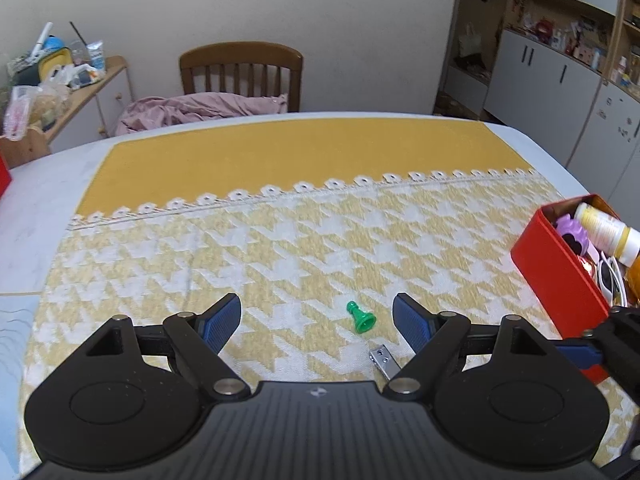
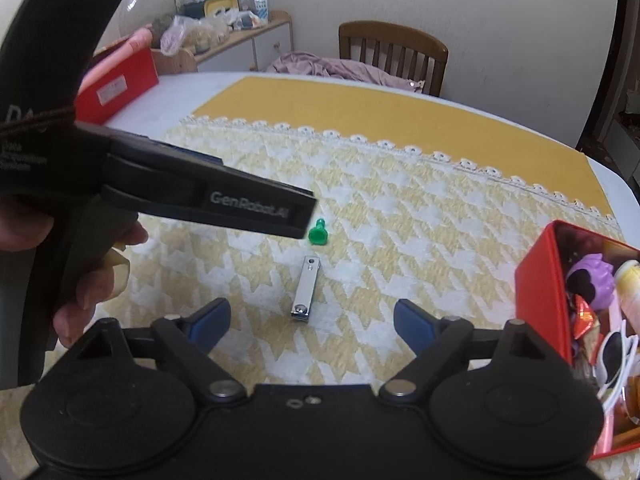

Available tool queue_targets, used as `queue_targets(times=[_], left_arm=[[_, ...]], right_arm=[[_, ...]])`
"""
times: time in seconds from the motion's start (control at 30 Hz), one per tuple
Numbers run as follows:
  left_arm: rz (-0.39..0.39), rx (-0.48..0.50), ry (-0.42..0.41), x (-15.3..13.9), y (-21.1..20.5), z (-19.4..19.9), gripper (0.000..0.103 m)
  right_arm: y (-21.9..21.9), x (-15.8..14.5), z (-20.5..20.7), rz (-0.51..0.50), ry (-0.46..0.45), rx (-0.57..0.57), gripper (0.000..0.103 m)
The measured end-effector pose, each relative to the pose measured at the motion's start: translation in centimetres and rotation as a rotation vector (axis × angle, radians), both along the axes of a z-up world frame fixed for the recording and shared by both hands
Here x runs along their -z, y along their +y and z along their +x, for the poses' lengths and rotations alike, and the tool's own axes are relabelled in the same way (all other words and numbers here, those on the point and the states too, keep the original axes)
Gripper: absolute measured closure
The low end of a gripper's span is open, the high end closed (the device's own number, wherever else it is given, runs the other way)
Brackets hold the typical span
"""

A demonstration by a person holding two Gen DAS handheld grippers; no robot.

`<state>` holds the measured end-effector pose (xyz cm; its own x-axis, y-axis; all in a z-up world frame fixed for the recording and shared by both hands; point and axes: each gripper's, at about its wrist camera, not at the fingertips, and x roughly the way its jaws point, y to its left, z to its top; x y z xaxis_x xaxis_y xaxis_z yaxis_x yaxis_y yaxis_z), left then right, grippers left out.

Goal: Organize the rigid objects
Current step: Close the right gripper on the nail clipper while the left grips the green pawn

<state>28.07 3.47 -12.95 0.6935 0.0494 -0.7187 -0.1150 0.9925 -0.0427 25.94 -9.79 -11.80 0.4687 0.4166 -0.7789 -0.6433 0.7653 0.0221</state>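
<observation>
Pawn [image 1: 361, 317] beside clipper [image 2: 306, 291] mid-cloth (box [image 1: 560, 280] at right edge).

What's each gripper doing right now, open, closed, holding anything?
Left gripper: open, empty, above the green pawn.
Right gripper: open, empty, nail clipper between its fingers on the cloth.

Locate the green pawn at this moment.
The green pawn lies tipped over on the houndstooth tablecloth, loose between the open fingers of the left gripper. The metal nail clipper lies apart, just nearer the cameras; the red box sits to the right.
</observation>
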Motion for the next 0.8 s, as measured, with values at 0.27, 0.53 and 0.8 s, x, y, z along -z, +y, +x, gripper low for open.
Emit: queue_targets(times=[0.27, 0.53, 0.8], left_arm=[[0.017, 0.065, 0.014, 2.1, -0.8, 1.6, 0.02], [0.05, 0.089, 0.005, 3.4, -1.7, 2.4, 0.02], [0.012, 0.09, 0.034, 4.2, -1.4, 3.1, 0.049]], right_arm=[[1.2, 2.2, 1.0, -0.028, 0.018, 0.018, 0.027], [2.1, 3.2, 1.9, -0.033, 0.02, 0.007, 0.049], [2.6, 3.7, 2.2, -0.045, 0.001, -0.015, 0.058]])
